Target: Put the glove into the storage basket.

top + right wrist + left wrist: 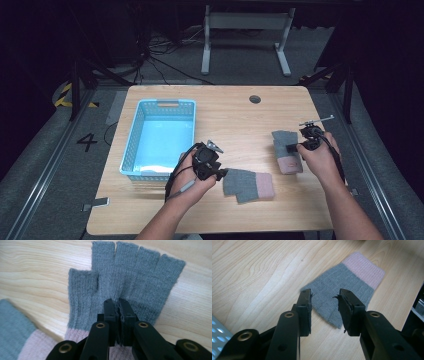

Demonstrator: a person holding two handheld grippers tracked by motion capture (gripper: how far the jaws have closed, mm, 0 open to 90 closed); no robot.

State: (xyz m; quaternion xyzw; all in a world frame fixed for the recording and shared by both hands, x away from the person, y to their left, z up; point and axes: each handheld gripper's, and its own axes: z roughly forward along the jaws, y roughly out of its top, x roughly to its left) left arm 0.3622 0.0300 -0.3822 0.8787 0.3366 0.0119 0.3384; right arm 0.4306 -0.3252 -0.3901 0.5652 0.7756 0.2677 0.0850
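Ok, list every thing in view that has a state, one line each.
Right gripper: shut, pinching a fold of the right glove.
Right glove: fingerless, pinched at the palm.
Left gripper: open, over the left glove.
Left glove: flat on the table, ungripped.
Basket: upright, looks empty.

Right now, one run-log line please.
right gripper: shut on grey-and-pink knitted fingerless glove | left gripper: open over second glove | blue plastic basket: idle

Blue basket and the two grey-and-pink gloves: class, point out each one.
Blue basket (131, 141): high view, left wall.
Left glove (343, 280): left gripper view, grey palm.
Right glove (140, 272): right gripper view, grey fingers.
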